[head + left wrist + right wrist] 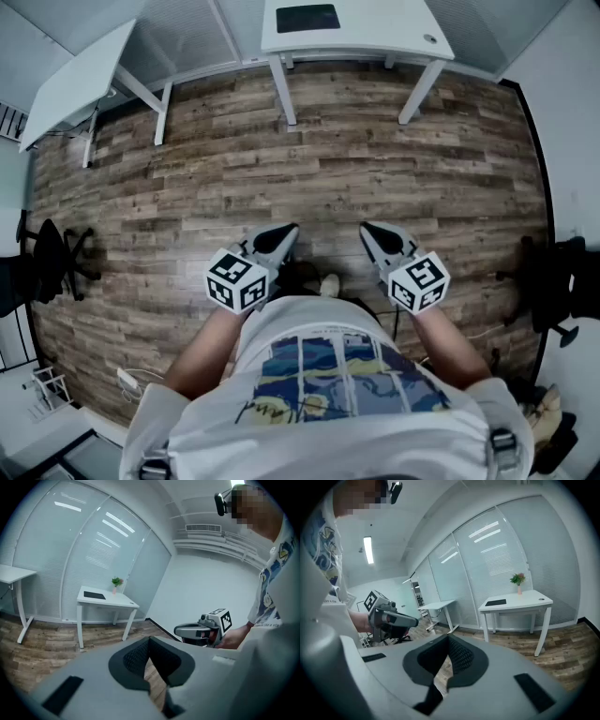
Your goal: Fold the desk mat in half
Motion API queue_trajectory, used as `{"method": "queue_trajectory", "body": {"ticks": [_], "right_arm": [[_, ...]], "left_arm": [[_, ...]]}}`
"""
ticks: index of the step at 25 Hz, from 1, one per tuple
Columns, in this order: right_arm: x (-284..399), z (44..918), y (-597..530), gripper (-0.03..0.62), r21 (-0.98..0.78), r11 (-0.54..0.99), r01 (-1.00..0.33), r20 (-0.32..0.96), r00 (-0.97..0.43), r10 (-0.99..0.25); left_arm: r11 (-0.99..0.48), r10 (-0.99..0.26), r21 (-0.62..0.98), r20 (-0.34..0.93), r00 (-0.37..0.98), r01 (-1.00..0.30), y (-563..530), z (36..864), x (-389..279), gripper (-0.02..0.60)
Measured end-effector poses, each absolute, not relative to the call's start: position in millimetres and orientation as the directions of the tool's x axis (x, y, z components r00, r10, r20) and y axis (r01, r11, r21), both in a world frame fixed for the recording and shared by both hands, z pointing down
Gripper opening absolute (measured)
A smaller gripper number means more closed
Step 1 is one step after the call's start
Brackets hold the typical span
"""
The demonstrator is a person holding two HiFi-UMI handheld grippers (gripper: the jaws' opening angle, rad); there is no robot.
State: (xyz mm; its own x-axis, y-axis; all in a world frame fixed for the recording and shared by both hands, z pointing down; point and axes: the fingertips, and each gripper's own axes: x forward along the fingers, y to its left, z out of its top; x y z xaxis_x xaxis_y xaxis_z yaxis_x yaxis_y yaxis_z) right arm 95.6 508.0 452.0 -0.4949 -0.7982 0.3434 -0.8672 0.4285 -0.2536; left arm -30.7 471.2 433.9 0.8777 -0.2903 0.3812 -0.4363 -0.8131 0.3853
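Observation:
The desk mat is a dark rectangle lying flat on a white desk at the far side of the room. It also shows in the left gripper view as the mat and in the right gripper view as the mat. My left gripper and right gripper are held side by side in front of the person's body, above the wooden floor and far from the desk. Both point forward and slightly down. The jaws of each meet at the tips with nothing between them.
A second white table stands at the back left. Black office chairs sit at the left wall and the right wall. A small potted plant stands on the desk by the glass wall. Wooden floor lies between me and the desk.

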Motion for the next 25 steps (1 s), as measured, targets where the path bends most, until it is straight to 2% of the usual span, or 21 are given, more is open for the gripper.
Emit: {"method": "queue_trajectory", "body": {"ticks": [9,14,18,25], "right_arm": [[98.9,460.9,449.4,-0.003,-0.230,0.424,-0.876,0.357,-0.481,-0.801],[100.2,467.2,374.3,-0.002,-0.213,0.351,-0.912,0.399,-0.409,-0.820],[100.0,474.7,310.3,0.002,-0.139,0.308,-0.941,0.463,-0.337,-0.820],[88.1,478.4,206.7,0.026,-0.136,0.244,-0.960,0.489,-0.280,-0.826]], "left_arm": [[-0.816,-0.273,0.404,0.360,0.892,-0.413,412.8,439.9,-24.7,0.003],[-0.825,-0.242,0.417,0.346,0.906,-0.380,331.1,440.0,-30.4,0.003],[-0.855,-0.180,0.418,0.317,0.931,-0.308,270.4,428.8,-35.9,0.003],[-0.875,-0.132,0.409,0.315,0.940,-0.260,177.1,431.9,-66.7,0.003]]}}
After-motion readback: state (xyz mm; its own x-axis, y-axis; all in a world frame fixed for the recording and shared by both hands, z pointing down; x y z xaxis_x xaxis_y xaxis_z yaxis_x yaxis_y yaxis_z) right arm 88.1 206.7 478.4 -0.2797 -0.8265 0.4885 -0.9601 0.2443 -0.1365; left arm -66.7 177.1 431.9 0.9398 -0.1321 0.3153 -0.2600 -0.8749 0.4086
